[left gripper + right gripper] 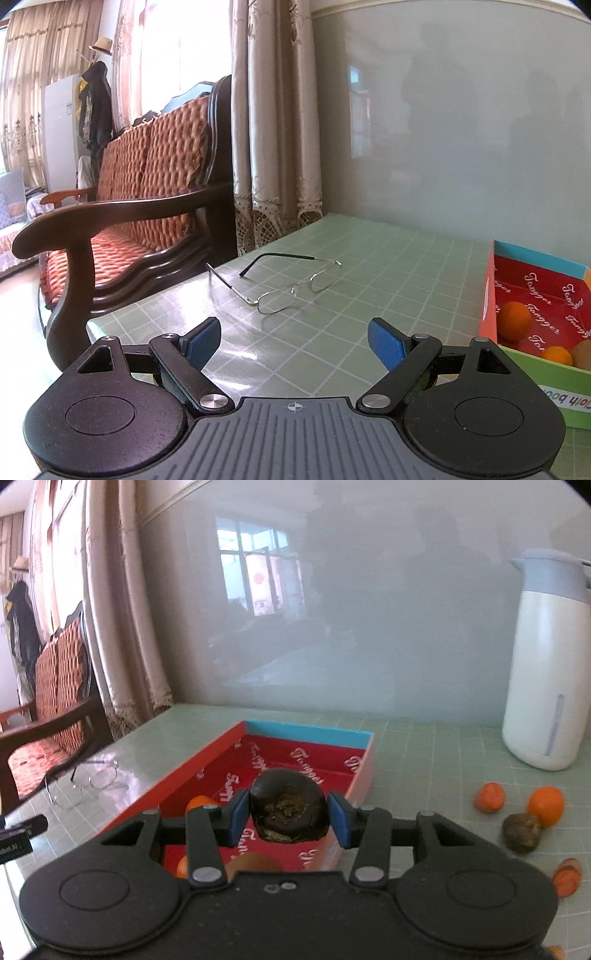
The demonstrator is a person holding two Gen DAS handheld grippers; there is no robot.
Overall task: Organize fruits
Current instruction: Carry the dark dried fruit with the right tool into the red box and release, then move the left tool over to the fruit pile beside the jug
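Note:
My right gripper (289,818) is shut on a dark brown round fruit (289,814) and holds it above the red-lined box (314,734). The box holds an orange fruit (199,802), another orange one (181,867) and a brown one (255,862), partly hidden by the gripper. On the table to the right lie two orange fruits (546,805) (489,797), a brown one (521,832) and another orange piece (567,877). My left gripper (294,341) is open and empty over the table, left of the box (489,291), where orange fruits (514,320) (558,355) show.
A pair of glasses (291,288) lies on the green checked table (388,258) ahead of the left gripper. A white thermos jug (546,664) stands at the back right against the wall. A wooden sofa (129,221) stands beyond the table's left edge.

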